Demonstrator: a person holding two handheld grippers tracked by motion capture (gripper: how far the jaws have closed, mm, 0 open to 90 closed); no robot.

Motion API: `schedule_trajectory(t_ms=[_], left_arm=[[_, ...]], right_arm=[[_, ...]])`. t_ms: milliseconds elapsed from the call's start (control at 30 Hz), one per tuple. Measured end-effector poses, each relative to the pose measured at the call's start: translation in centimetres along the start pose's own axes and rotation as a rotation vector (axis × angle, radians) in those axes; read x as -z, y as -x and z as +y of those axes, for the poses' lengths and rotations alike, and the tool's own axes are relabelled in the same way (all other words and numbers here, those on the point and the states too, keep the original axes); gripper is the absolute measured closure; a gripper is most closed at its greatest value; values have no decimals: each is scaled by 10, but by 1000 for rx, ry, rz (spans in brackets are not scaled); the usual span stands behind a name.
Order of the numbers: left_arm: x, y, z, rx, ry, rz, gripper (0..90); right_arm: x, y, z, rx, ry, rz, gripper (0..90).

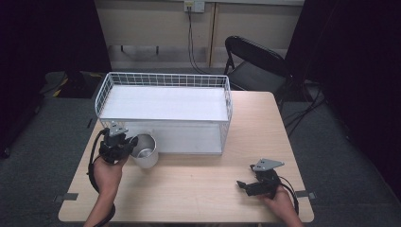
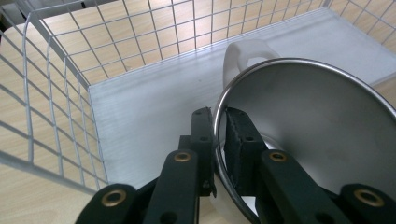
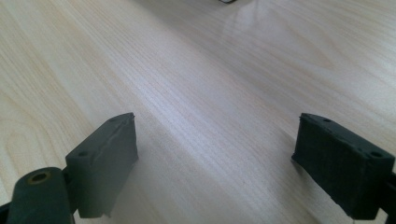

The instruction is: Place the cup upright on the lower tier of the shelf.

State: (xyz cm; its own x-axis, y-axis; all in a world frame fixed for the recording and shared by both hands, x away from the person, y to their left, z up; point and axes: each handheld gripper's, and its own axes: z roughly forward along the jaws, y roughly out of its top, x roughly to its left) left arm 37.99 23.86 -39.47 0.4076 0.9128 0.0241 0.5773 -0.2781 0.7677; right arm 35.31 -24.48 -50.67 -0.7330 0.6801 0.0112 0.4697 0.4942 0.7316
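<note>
Pinching the mug's point(image 2: 317, 126) rim — left gripper point(image 2: 218, 135), one jaw inside.

Wooden counter point(image 1: 198, 184): carries a white wire rack point(image 1: 163, 113) at the rear and a metal cup point(image 1: 144, 150) just in front of the rack's left end.

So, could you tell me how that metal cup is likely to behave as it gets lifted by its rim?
The metal cup looks thin-walled and stiff, so probably light. The left gripper pinches only one side of the rim, so the cup may well swing or tilt. Its polished wall probably makes it slippery between the pads.
</note>
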Motion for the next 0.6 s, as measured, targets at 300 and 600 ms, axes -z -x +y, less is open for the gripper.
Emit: schedule_trajectory(t_ms=[300,600], left_arm=[[-4,3,4,15,34,19,825],[-12,2,5,14,27,43,825]], right_arm=[[0,0,0,0,1,0,124],[0,0,0,0,1,0,124]])
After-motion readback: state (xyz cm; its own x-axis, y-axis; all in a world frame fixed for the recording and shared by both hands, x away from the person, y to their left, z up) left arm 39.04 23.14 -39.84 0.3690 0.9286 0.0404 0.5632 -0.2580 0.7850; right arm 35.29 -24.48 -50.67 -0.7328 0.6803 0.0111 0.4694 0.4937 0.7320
